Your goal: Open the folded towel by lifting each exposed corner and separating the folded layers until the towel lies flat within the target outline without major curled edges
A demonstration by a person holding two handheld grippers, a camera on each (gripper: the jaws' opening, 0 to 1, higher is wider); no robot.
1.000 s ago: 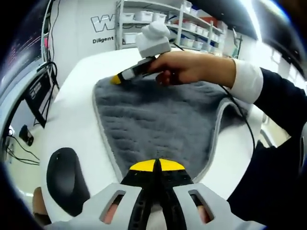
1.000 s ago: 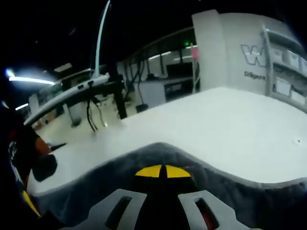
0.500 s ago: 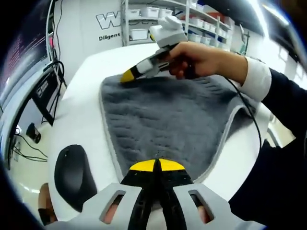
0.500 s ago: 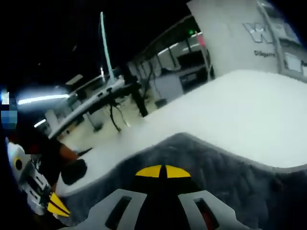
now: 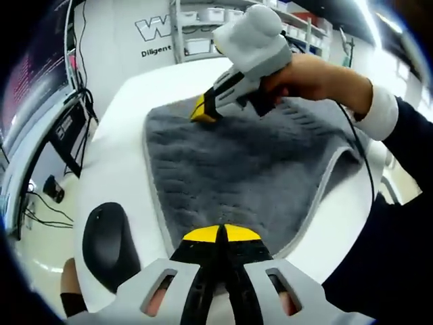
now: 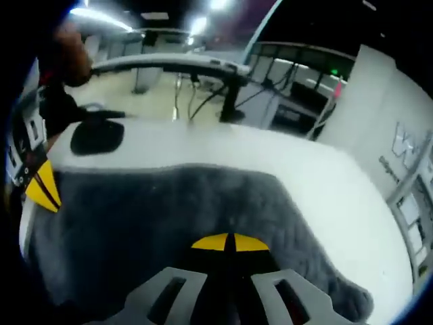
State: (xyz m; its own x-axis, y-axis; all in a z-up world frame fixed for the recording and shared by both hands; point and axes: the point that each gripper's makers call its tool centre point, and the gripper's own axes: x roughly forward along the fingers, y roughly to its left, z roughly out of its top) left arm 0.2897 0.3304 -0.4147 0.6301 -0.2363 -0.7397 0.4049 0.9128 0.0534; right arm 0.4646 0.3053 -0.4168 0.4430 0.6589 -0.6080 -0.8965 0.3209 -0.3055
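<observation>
Grey towel (image 5: pixel 243 176), seemingly unfolded

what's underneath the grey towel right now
The grey towel lies on the white table, whose bare surface shows around it. Whatever sits directly beneath the cloth, including any outline, is covered. The black oval lies beside it, not under.

The towel (image 5: pixel 243 176) is dark grey with a ribbed, wavy weave and a pale grey border; it lies on a white table (image 5: pixel 118 169). At seven o'clock sits a black oval pad (image 5: pixel 108 240). Both grippers, left (image 5: pixel 221 233) and right (image 5: pixel 203 110), have yellow tips, black jaws and light grey bodies.
</observation>
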